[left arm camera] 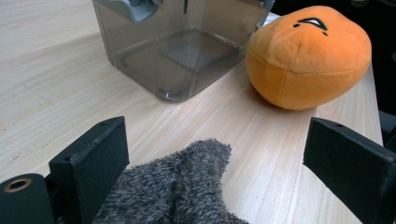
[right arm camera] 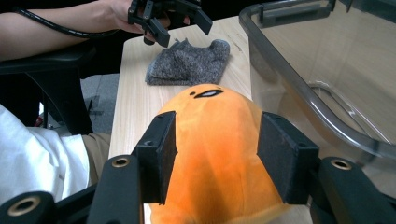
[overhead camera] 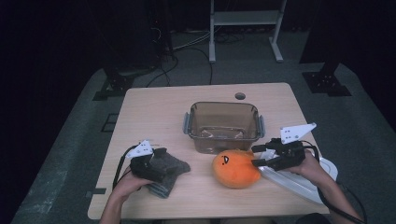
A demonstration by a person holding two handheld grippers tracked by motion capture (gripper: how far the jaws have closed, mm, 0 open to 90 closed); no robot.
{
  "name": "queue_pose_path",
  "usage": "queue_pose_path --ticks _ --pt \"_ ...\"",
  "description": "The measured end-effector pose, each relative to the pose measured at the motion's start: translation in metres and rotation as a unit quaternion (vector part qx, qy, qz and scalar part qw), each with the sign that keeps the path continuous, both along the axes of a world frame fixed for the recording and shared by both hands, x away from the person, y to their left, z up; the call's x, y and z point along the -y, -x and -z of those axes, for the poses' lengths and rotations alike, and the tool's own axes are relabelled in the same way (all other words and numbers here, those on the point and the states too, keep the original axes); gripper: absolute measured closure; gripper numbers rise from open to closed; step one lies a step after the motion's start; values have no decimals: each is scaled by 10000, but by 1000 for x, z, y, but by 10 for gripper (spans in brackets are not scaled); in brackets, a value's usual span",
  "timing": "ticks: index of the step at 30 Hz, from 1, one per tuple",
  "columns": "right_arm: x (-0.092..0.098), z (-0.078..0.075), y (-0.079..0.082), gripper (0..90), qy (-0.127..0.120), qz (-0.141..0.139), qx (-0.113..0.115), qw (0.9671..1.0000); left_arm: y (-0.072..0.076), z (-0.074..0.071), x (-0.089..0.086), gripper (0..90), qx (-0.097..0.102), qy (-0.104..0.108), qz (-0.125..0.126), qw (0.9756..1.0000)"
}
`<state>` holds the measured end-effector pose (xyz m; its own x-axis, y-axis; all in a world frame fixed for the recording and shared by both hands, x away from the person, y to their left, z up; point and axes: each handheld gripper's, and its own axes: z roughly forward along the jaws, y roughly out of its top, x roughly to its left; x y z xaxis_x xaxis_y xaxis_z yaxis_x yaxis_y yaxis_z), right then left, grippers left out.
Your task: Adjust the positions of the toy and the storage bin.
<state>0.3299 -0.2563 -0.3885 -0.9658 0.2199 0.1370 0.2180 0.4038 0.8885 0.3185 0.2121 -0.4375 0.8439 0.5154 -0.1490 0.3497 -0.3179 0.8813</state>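
One clear bin [overhead camera: 223, 125] sits empty w/ orange plush [overhead camera: 236, 168] pinched by right claw [overhead camera: 256, 156], left claw [overhead camera: 161, 156] spread over sock [overhead camera: 169, 175].

No readable text, labels, brands, numbers or signs on anything in view

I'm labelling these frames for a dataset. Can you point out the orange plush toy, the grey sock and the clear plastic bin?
orange plush toy [overhead camera: 235, 169]: high view, middle of its body.
grey sock [left arm camera: 180, 186]: left gripper view, its fuzzy toe end.
clear plastic bin [overhead camera: 223, 107]: high view, far rim.
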Motion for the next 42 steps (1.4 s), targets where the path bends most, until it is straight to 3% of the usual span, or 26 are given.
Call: queue_pose_path --ticks 16,42 --pt "-26 5 -9 449 110 -186 13 9998 0 -1 -1 59 39 -13 27 10000" --pt "-50 17 -19 461 206 -170 109 9996 0 0 0 59 24 -2 62 10000"
